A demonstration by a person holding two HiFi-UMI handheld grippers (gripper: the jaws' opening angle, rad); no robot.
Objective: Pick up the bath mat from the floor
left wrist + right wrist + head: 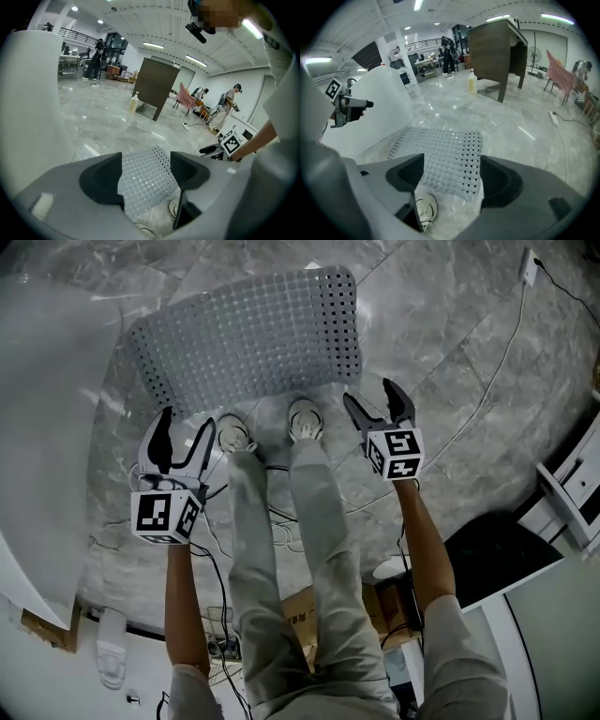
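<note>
The bath mat [248,338] is pale grey, studded and perforated, and lies flat on the marble floor just beyond the person's shoes [305,418]. My left gripper [187,420] hovers over the mat's near left corner, jaws open and empty. My right gripper [369,393] hangs by the near right corner, also open with nothing in it. In the left gripper view the mat [150,164] shows between the spread jaws of the left gripper [146,174], well below them. The right gripper view shows the mat [440,145] beyond the open right gripper [452,177].
A large white curved tub [37,381] stands at the left, close to the mat. A thin cable [487,381] runs across the floor to the right. A cardboard box [300,610] sits behind the feet. A dark desk [497,51], a bottle [473,82] and people [227,105] are farther off.
</note>
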